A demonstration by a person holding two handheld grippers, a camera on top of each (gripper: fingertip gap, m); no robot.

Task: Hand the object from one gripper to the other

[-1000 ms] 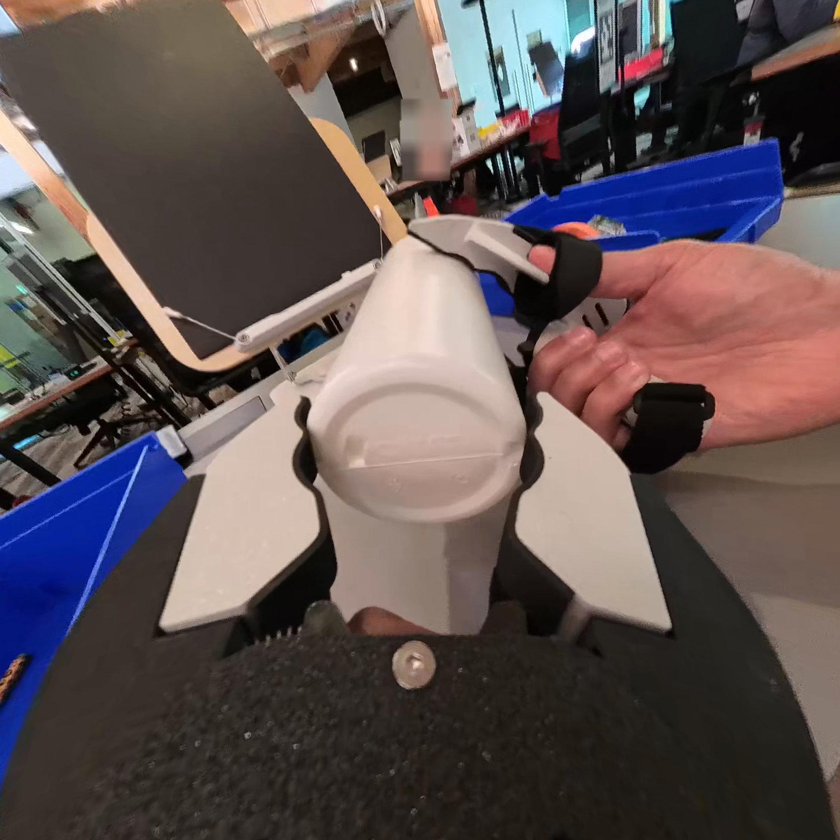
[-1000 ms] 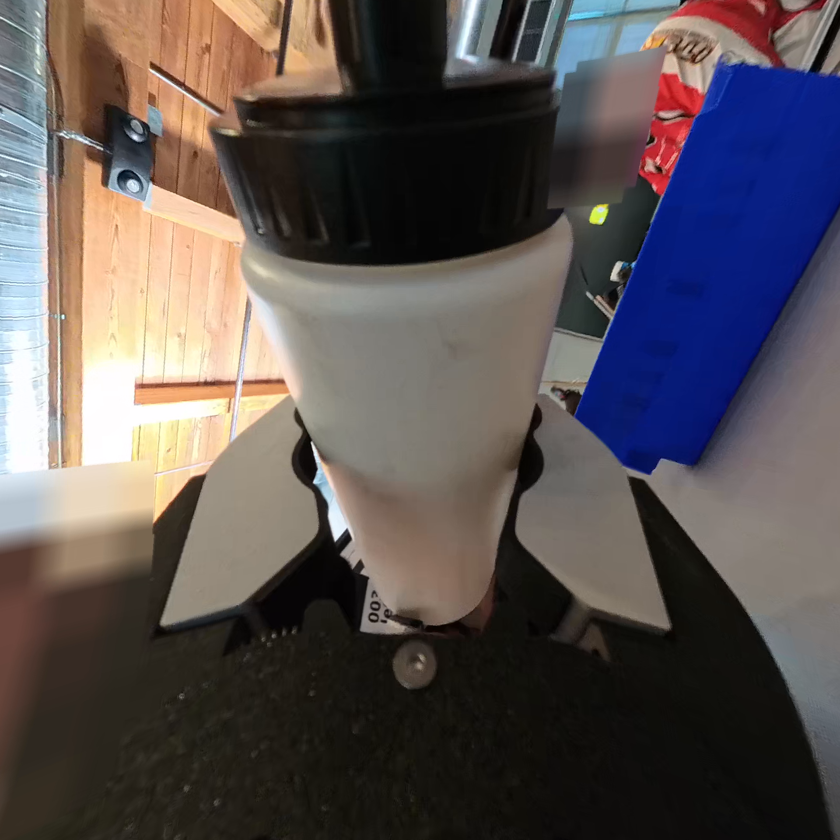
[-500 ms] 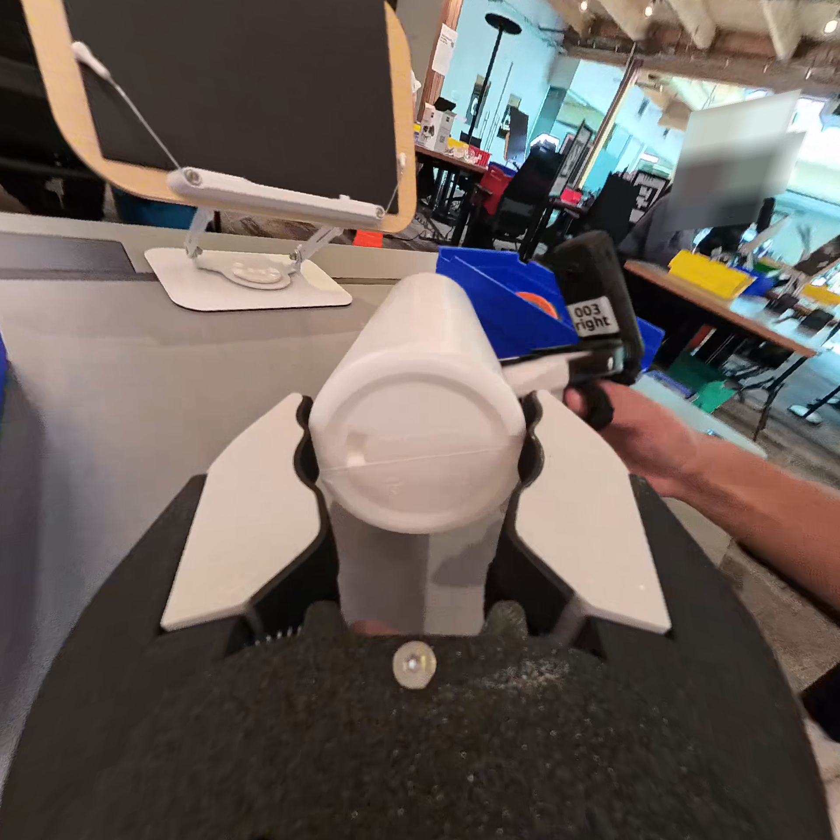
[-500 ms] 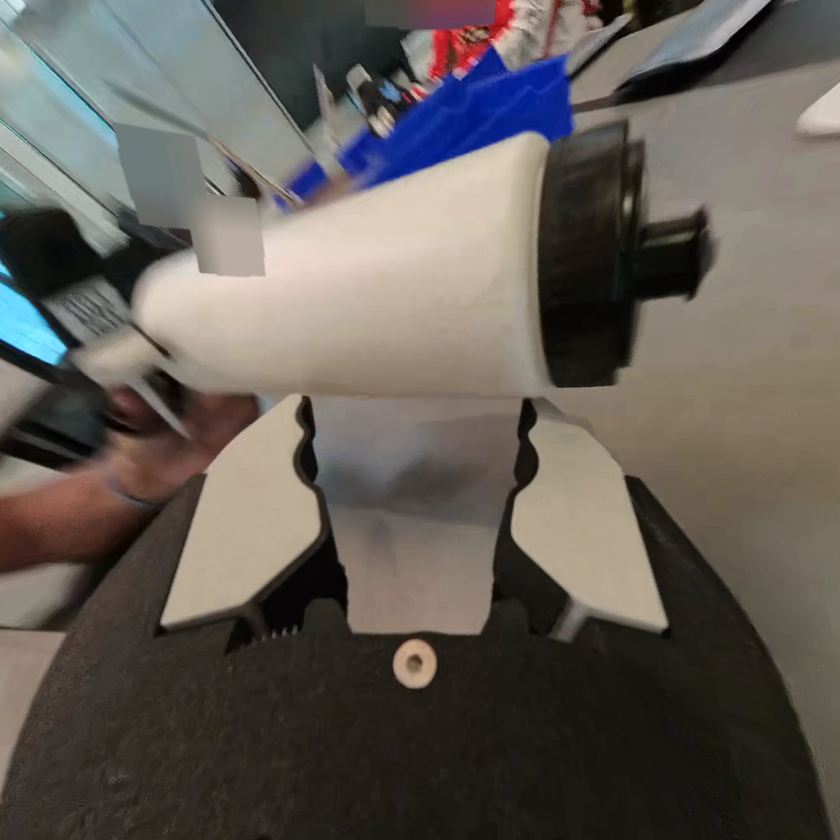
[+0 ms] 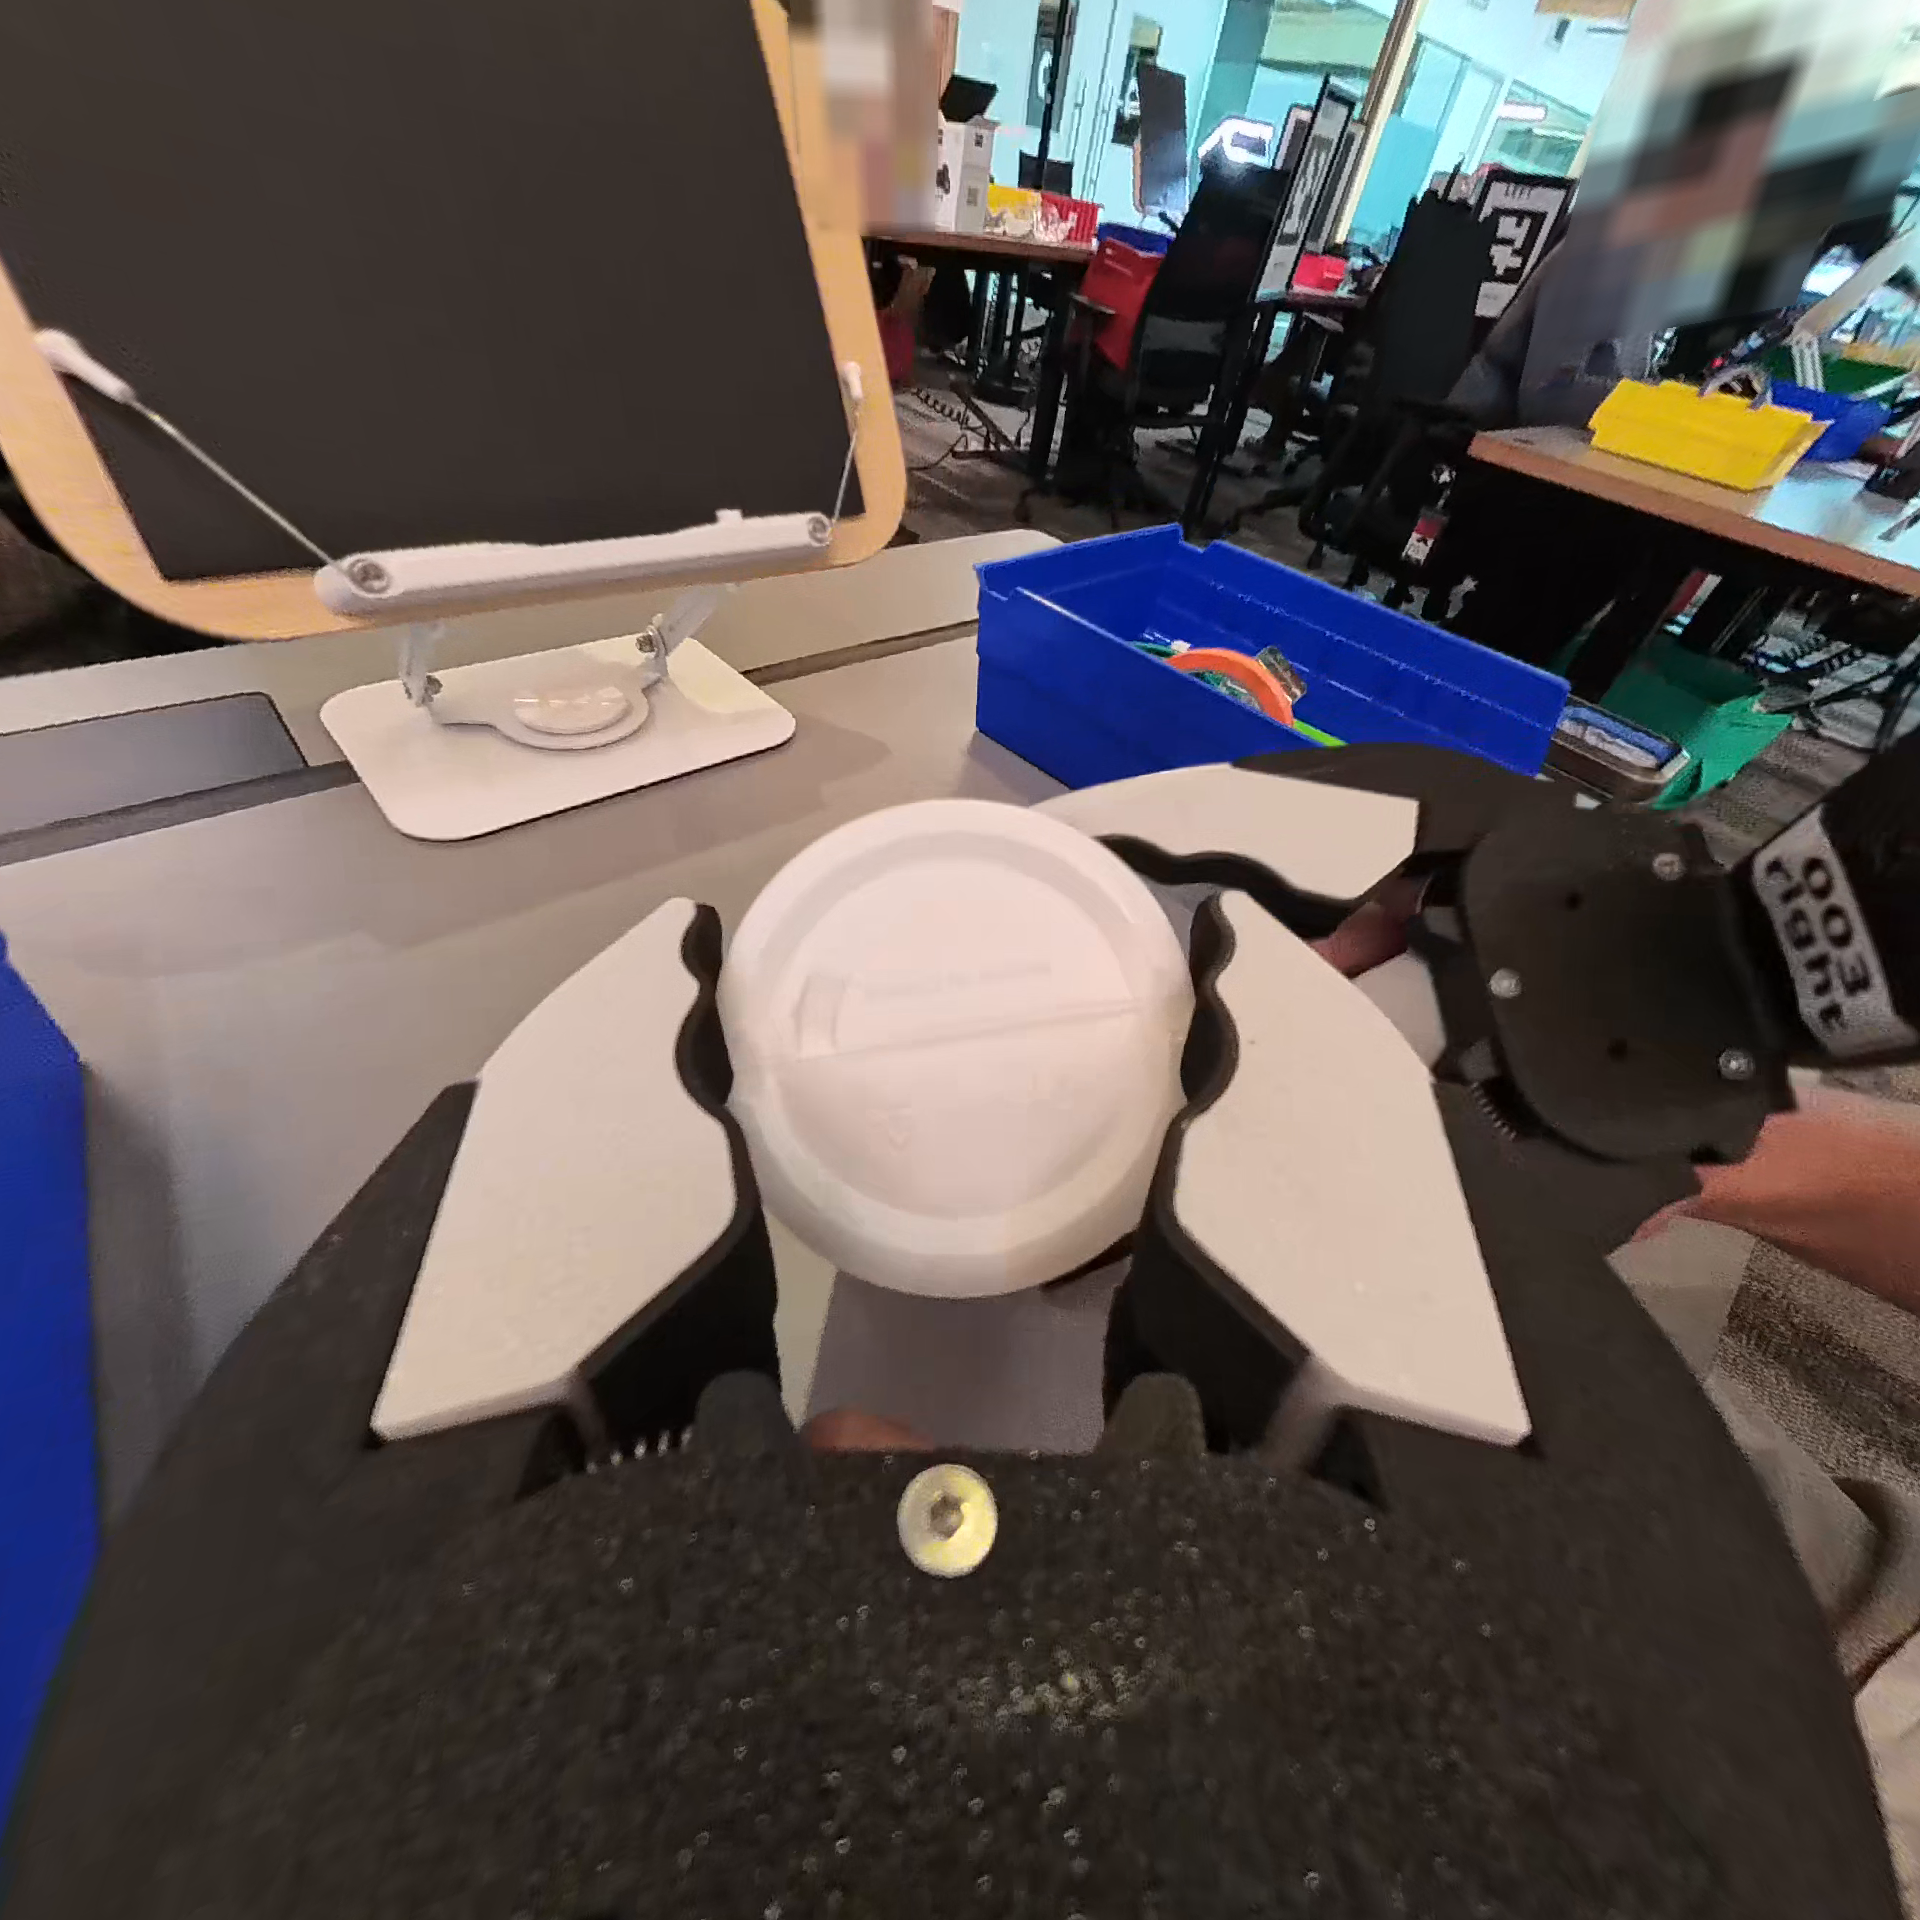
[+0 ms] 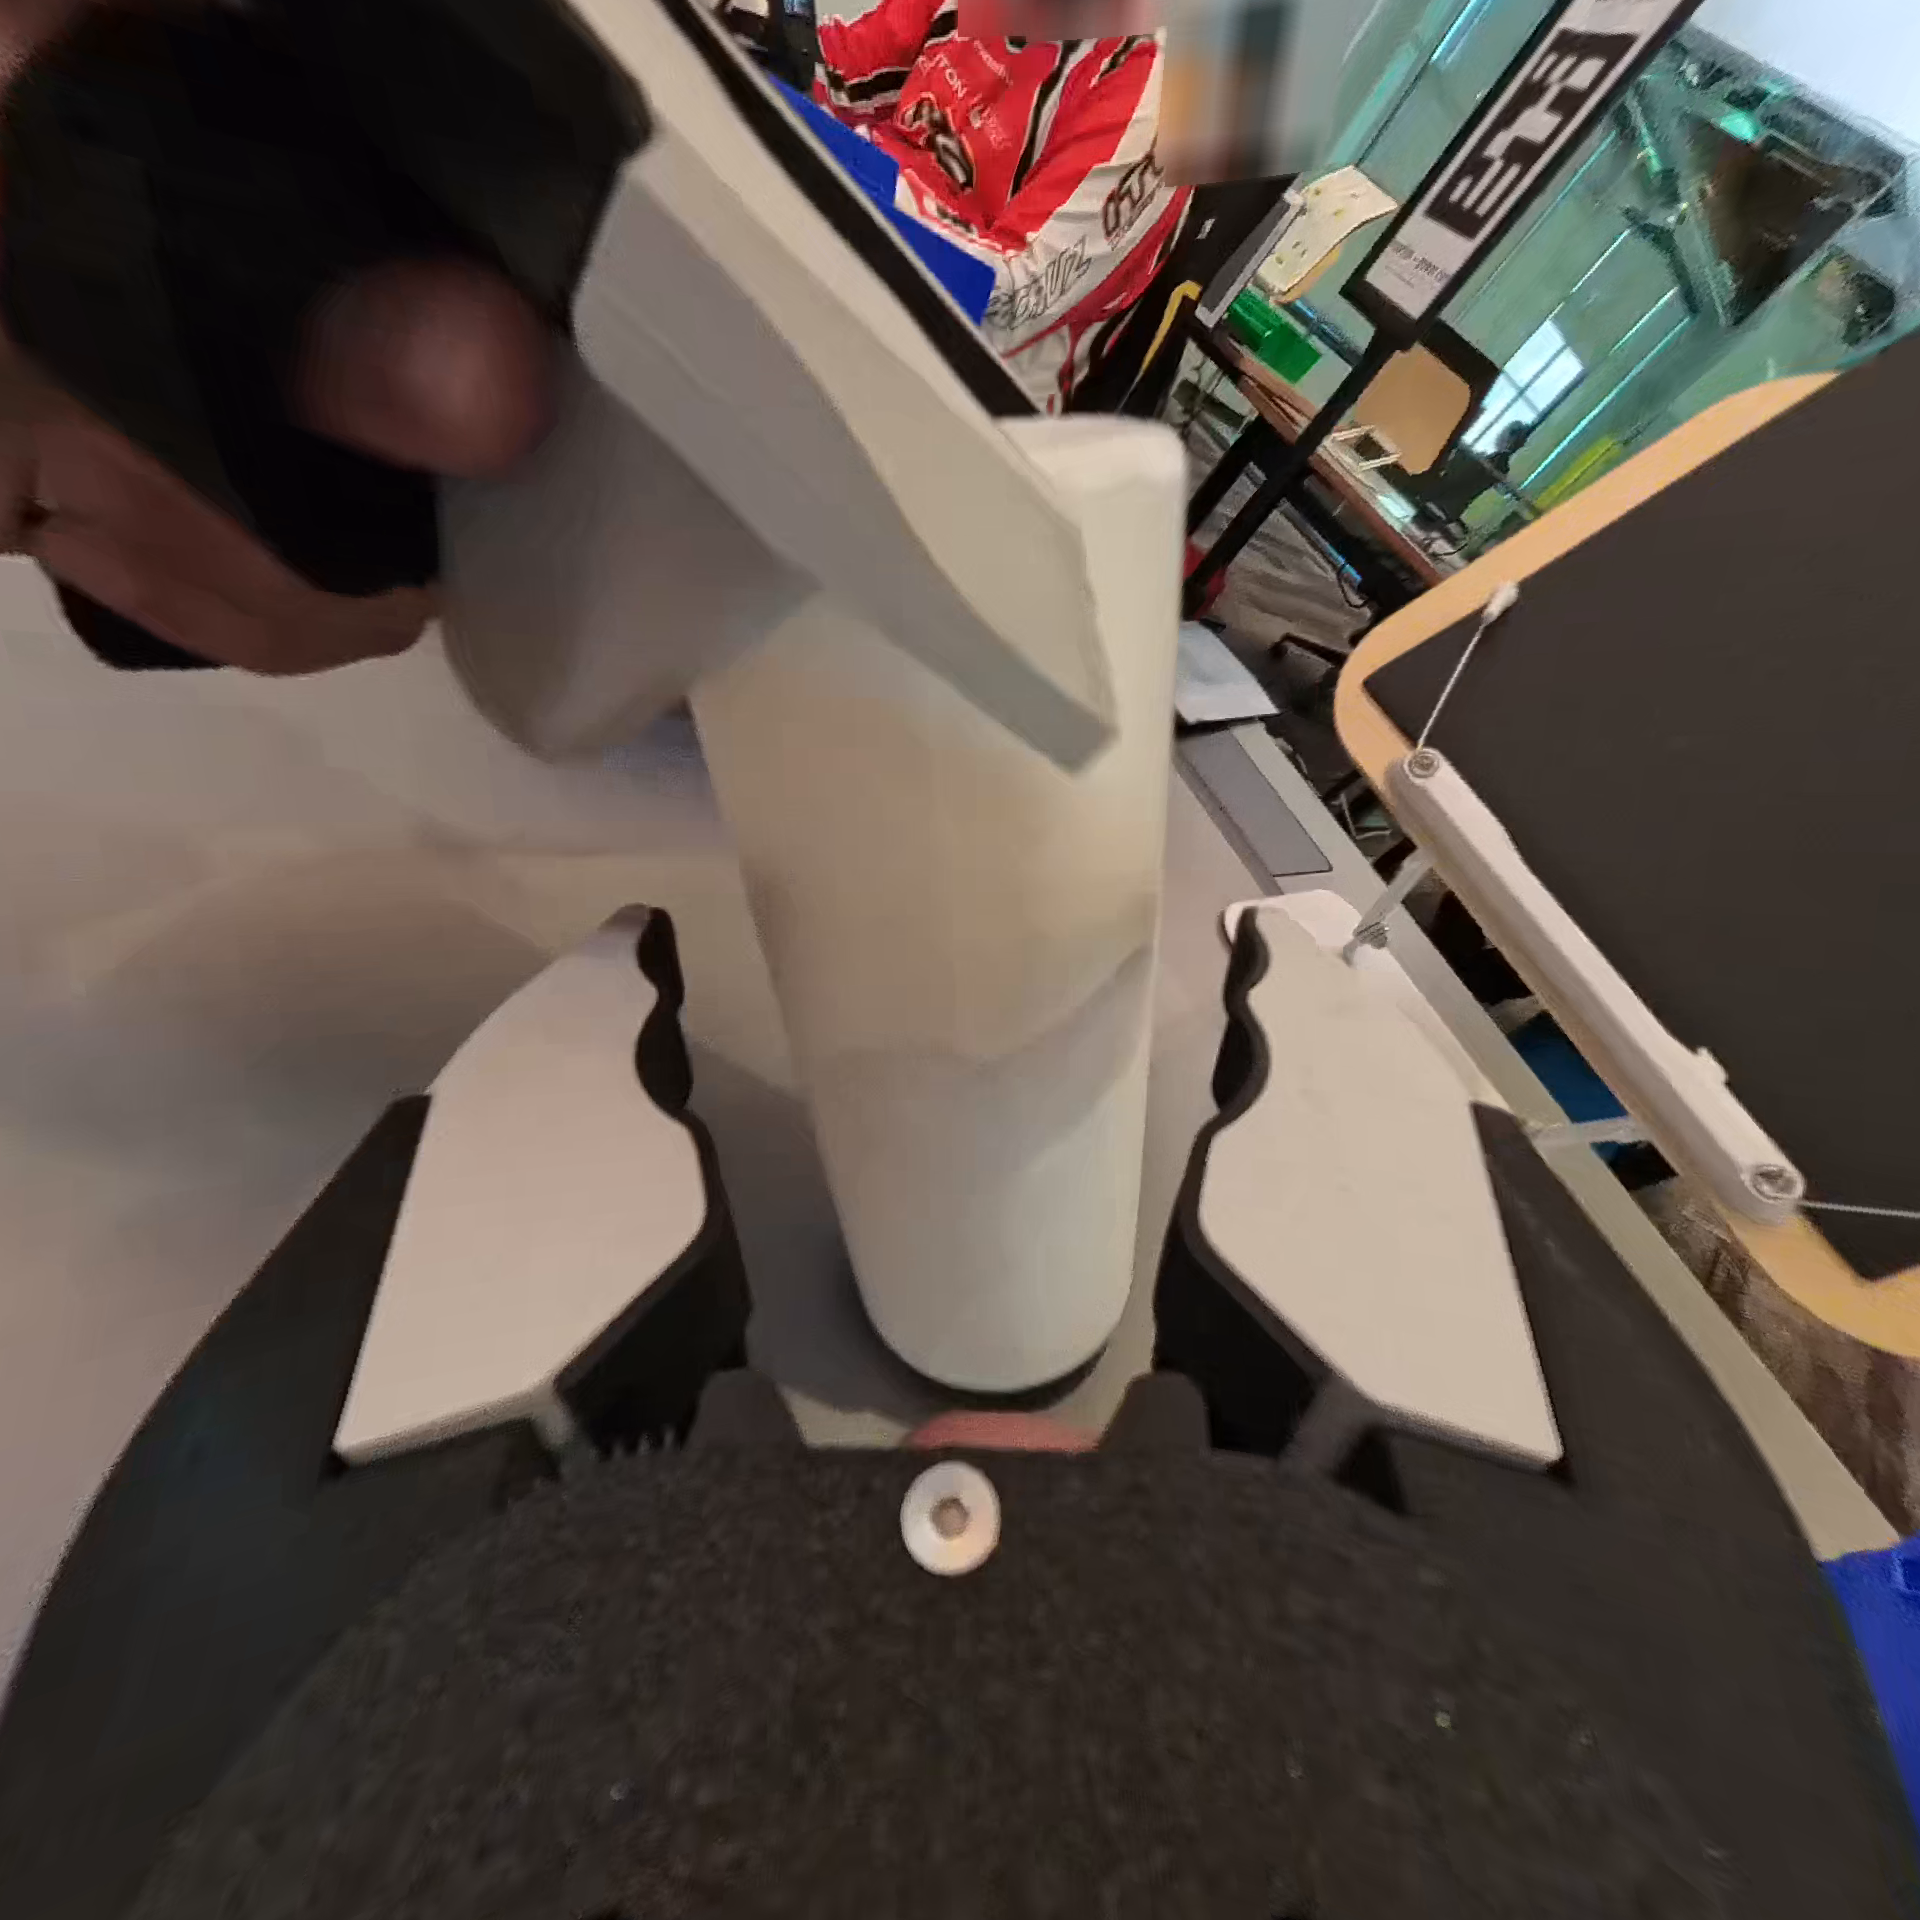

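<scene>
A white bottle [image 5: 951,1049] points its base at the left wrist camera. My left gripper [image 5: 954,914] is shut on it near the base, both pads pressing its sides. In the right wrist view the bottle [image 6: 966,1091] runs lengthwise between the fingers of my right gripper [image 6: 940,925], with a gap on each side, so that gripper is open around it. The bottle's cap end is close to that camera and mostly hidden. The left gripper's finger [image 6: 831,499] clamps the far end. The right gripper's finger [image 5: 1247,831] reaches in from the right behind the bottle.
All this is above a grey table [image 5: 260,935]. A dark board on a white stand [image 5: 561,717] is at the back left. A blue bin [image 5: 1247,665] with small items is at the back right. Another blue bin edge [image 5: 31,1247] is at the far left. Desks and chairs stand beyond. About 5 cm separates my left fingertips from my right.
One second ago both grippers were shut on the bottle. The right gripper then let go, drew back, swung round, and now straddles the cap end, open. The left gripper kept hold and turned level.
</scene>
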